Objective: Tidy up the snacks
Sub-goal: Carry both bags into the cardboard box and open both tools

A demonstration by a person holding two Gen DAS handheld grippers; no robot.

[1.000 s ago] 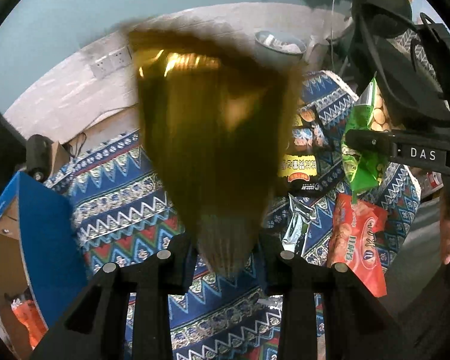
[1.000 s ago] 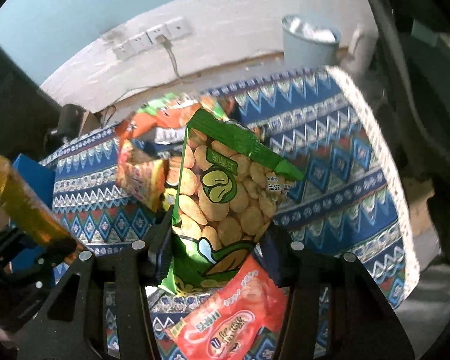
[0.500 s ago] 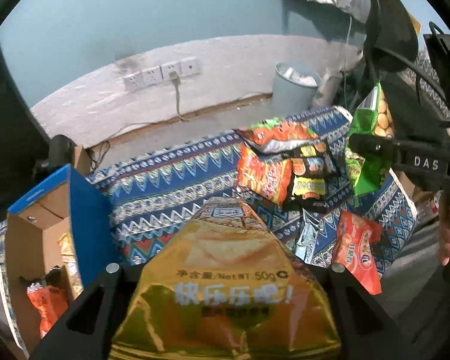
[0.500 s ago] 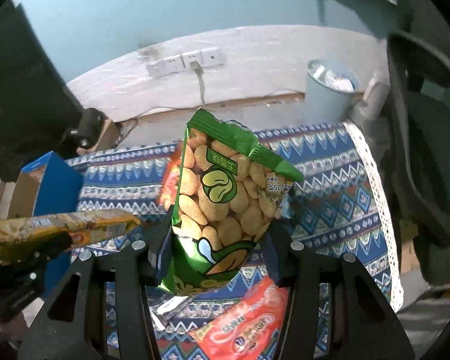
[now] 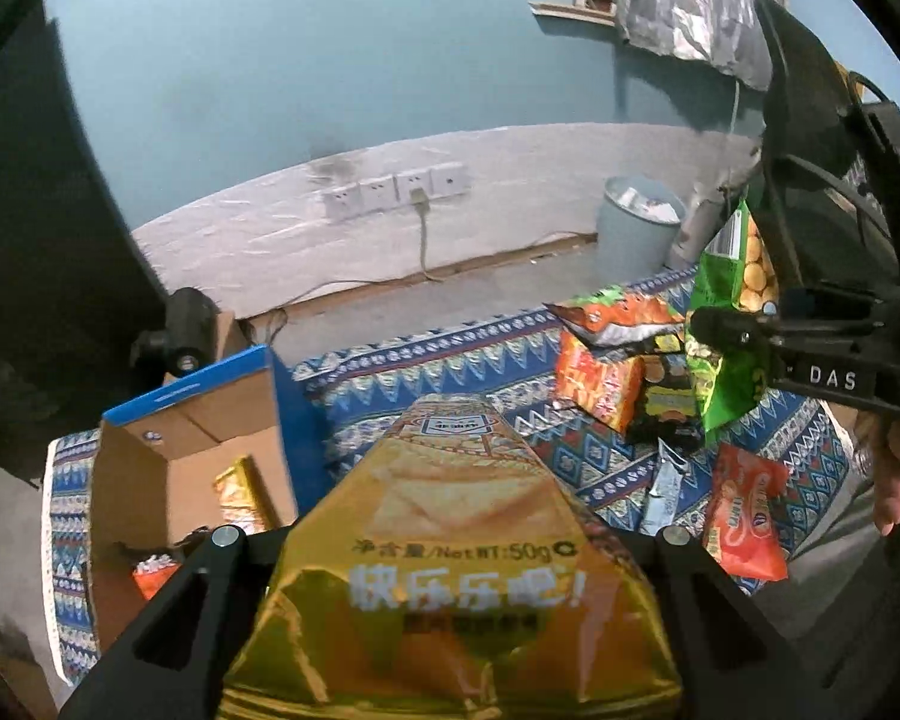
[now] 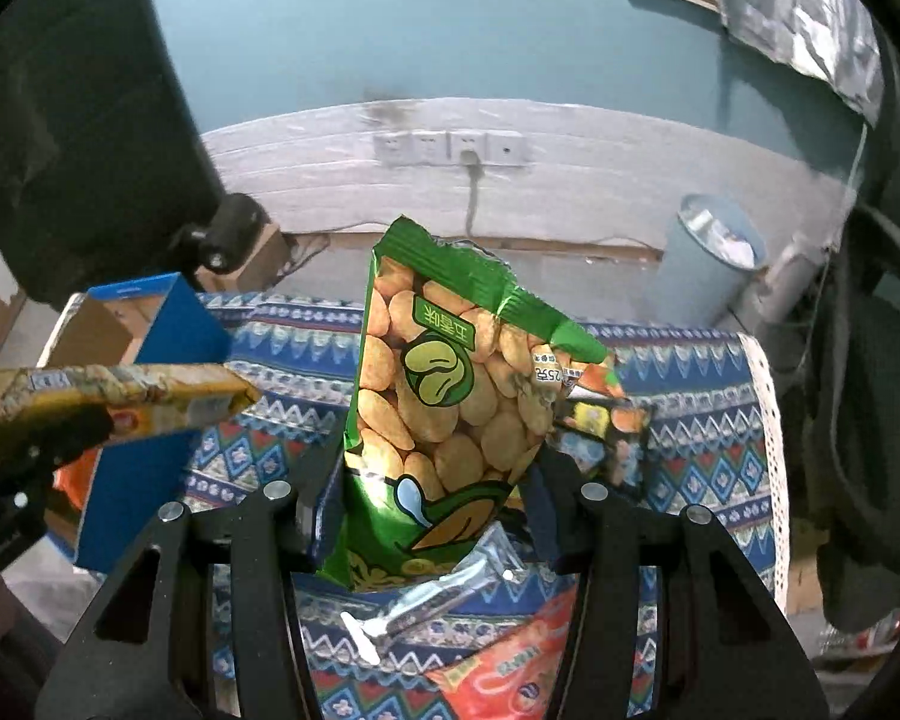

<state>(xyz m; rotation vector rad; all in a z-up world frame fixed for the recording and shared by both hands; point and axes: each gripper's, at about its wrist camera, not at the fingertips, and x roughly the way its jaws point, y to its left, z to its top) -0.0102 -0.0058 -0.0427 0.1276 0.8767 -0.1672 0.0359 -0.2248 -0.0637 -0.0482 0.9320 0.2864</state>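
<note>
Cardboard box [image 5: 168,450] with blue flaps sits at 9 o'clock in the left wrist view, open, a gold packet and an orange one inside; a second ago only its edge showed. Left gripper [image 5: 450,648]: fingers pinching the gold chip bag [image 5: 462,546], which now lies flat across them, label up; a second ago it hung upright and blurred. In the right wrist view the same bag [image 6: 108,402] shows edge-on at 9 o'clock, beside the box [image 6: 150,330].

Patterned cloth [image 5: 450,360] covers the bench. More wall and sockets [image 5: 399,189] are in frame than before, so both views look from higher up.

Right gripper [image 6: 444,504]: fingers pinching the green peanut bag [image 6: 444,396] at its lower end, bag upright, grip unchanged. Loose snacks [image 5: 618,354] remain piled at 3 o'clock, a red packet [image 5: 747,522] and a silver wrapper [image 5: 663,492] nearer.
</note>
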